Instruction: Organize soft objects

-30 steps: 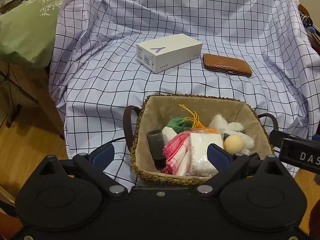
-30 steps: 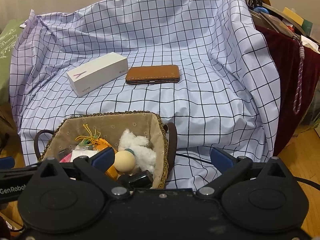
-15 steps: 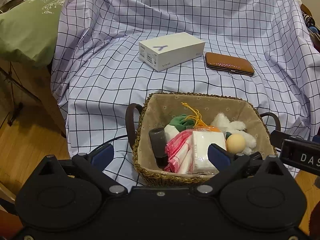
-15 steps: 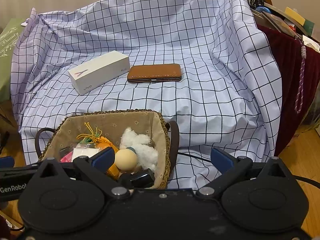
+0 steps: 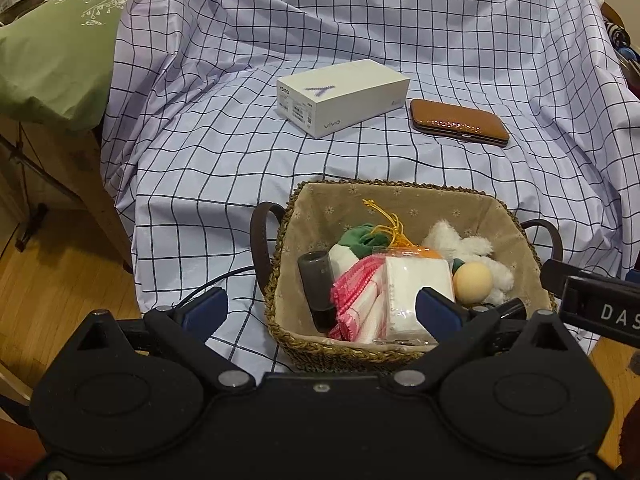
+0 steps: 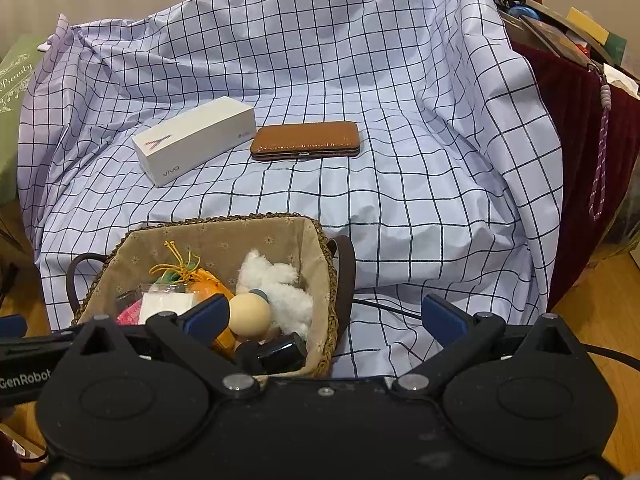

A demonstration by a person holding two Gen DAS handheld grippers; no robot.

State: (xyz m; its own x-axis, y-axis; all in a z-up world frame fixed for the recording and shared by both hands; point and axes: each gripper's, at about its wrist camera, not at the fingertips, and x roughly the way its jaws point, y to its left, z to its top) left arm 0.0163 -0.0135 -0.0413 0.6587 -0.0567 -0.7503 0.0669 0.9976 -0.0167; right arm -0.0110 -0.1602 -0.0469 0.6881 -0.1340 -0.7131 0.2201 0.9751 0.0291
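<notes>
Checked cloth (image 5: 400, 40): pale lilac with a dark grid, draped and creased over the whole furniture; landmark for all below.
Woven basket (image 5: 400, 350): brown braid, beige flowered lining, dark loop handles; sits at the cloth's near edge.
White box (image 5: 344, 96): lies flat mid-cloth, behind the basket; brown case (image 5: 460, 122) just beside it, shut.
Basket contents: white plush toy (image 5: 468, 248) at the right; white tissue pack (image 5: 416, 284) in clear wrap, centre front; pink-and-white checked cloths (image 5: 356, 296) beside it; dark cylinder (image 5: 316, 280) leaning at the left; green pouch (image 5: 356, 236) with yellow cord (image 5: 384, 216) at the back; cream ball (image 5: 472, 282) against the plush.
Left gripper (image 5: 320, 312): jaws spread wide, empty, poised over the basket's near-left rim.
Right gripper (image 6: 324, 316): jaws spread wide, empty, poised over the basket's near-right corner, one blue finger (image 6: 208, 316) in front of the ball.
</notes>
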